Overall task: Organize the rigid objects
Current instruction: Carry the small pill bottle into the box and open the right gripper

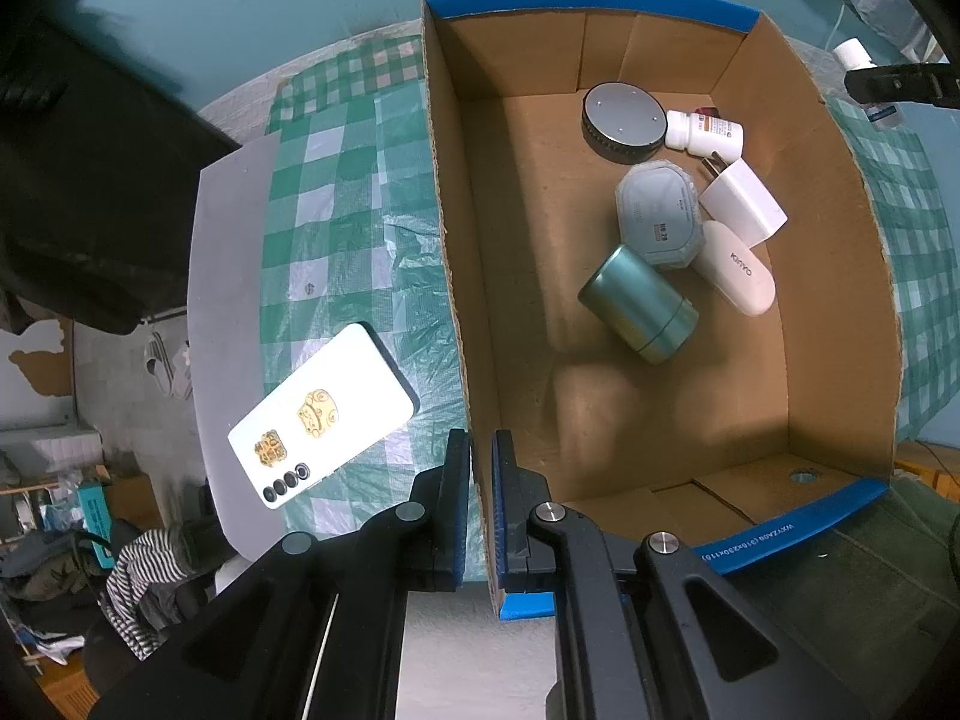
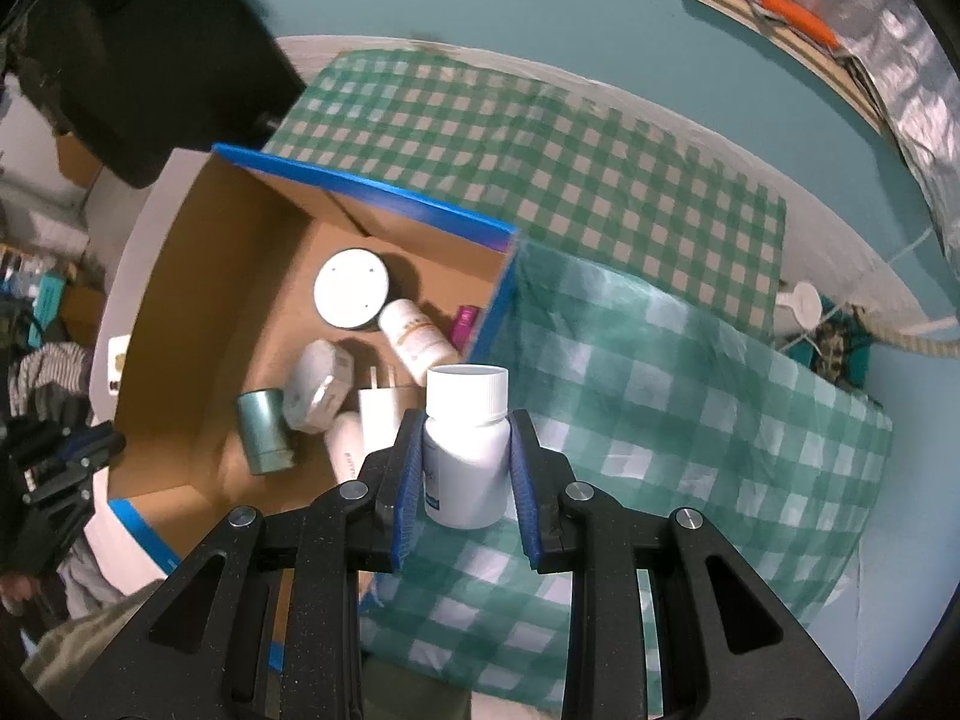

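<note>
A cardboard box (image 1: 828, 312) with blue rims holds a round black-and-grey disc (image 1: 624, 120), a white pill bottle (image 1: 705, 133), a white charger (image 1: 744, 204), a grey octagonal case (image 1: 660, 216), a green tin (image 1: 639, 303) and a white oval case (image 1: 735, 270). My left gripper (image 1: 481, 450) is shut on the box's left wall near its front corner. A white phone (image 1: 324, 414) lies on the checked cloth left of the box. My right gripper (image 2: 463, 426) is shut on a white bottle (image 2: 465, 456), held above the cloth just right of the box (image 2: 180, 276).
The green checked cloth (image 2: 660, 360) covers the round table around the box. A dark jacket (image 1: 90, 180) hangs at the far left. The right gripper with its bottle shows at the left wrist view's top right (image 1: 894, 84). Clutter lies on the floor at lower left.
</note>
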`<move>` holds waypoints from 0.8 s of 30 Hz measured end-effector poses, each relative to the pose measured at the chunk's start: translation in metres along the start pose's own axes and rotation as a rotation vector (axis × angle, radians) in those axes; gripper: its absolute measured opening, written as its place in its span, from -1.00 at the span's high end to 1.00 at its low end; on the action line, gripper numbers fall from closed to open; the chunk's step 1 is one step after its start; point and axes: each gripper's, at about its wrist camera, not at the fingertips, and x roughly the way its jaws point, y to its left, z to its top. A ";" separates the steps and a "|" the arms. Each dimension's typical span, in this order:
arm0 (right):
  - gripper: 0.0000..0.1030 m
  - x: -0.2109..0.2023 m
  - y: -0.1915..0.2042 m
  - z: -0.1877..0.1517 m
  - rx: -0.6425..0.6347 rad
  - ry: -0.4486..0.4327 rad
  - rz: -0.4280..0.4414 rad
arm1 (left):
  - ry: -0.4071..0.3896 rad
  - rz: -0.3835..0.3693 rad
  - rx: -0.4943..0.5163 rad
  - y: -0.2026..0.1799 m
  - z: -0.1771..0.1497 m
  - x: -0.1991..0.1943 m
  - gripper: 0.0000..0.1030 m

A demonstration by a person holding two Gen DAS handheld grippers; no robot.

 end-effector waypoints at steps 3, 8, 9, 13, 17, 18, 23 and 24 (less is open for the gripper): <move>0.48 -0.001 0.009 0.002 -0.025 -0.001 0.006 | -0.001 0.002 0.003 -0.001 0.000 0.000 0.90; 0.48 0.002 0.026 0.007 -0.074 0.003 0.009 | -0.001 0.002 0.002 -0.001 0.000 0.000 0.90; 0.48 0.004 0.028 0.008 -0.082 0.005 0.008 | -0.002 0.002 0.002 -0.001 -0.001 0.000 0.90; 0.48 0.012 0.042 0.011 -0.122 0.022 0.013 | -0.002 0.001 0.002 -0.001 0.000 0.000 0.90; 0.48 0.025 0.052 0.013 -0.161 0.047 0.016 | -0.002 0.002 0.003 -0.001 -0.001 0.000 0.90; 0.48 0.028 0.054 0.013 -0.170 0.053 0.013 | -0.002 0.001 0.002 -0.001 -0.001 0.000 0.90; 0.48 0.041 0.061 0.014 -0.203 0.079 0.002 | -0.003 0.000 0.000 -0.001 0.000 -0.001 0.90; 0.48 0.043 0.062 0.014 -0.207 0.083 0.001 | -0.003 0.000 -0.001 -0.001 0.000 -0.001 0.90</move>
